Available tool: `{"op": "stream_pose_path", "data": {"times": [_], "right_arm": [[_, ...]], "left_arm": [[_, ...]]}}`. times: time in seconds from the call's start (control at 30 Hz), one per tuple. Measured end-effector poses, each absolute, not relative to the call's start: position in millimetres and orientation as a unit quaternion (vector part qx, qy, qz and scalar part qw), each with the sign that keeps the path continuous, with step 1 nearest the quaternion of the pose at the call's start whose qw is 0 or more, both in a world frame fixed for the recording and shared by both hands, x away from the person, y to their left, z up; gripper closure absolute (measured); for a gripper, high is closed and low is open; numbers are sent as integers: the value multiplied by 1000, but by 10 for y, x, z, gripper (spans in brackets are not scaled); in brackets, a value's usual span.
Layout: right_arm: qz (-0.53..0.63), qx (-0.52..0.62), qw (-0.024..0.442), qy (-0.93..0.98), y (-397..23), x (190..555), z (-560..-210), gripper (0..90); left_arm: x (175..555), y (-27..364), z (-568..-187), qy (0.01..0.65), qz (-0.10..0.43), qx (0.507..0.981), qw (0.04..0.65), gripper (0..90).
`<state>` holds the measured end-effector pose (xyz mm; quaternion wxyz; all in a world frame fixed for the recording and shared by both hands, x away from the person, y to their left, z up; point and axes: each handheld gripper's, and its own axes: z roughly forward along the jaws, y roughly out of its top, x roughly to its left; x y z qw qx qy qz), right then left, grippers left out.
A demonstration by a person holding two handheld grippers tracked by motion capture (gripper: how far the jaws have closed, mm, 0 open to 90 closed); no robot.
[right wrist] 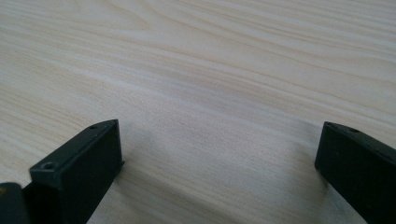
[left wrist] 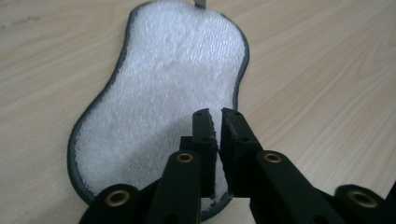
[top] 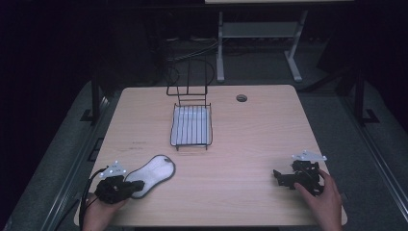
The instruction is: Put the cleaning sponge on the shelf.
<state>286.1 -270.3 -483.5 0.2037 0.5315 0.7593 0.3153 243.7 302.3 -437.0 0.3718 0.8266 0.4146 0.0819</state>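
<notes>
- White terry cloth [left wrist: 163,98], dark-edged, lies flat on the table [top: 250,144] at its near left corner.
- Your left gripper [left wrist: 215,122] has its jaws nearly together over the cloth's near end; whether the pads pinch it, I cannot tell.
- Your right gripper [right wrist: 219,149] rests wide open and empty, well apart.
- Judging the pickup under way, next confirm the pinch before lifting.
- The wire rack [top: 191,125] shows dimly.

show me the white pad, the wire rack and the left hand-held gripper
white pad [left wrist: 163,88]: left gripper view, middle of its fluffy face
wire rack [top: 191,126]: high view, its flat wire tray
left hand-held gripper [left wrist: 218,128]: left gripper view, between its tips
</notes>
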Motion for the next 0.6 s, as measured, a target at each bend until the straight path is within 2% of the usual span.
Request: {"op": "stream_pose_path", "data": {"times": [0.43,0.6], "right_arm": [[316,532,204,759,-2701,2861,-4836,1],[316,532,204,759,-2701,2862,-4836,1]], "left_arm": [[2663,3022,-4273,407,91,824,383,302],[2802,2974,-4295,397,92,833,373,157]]}}
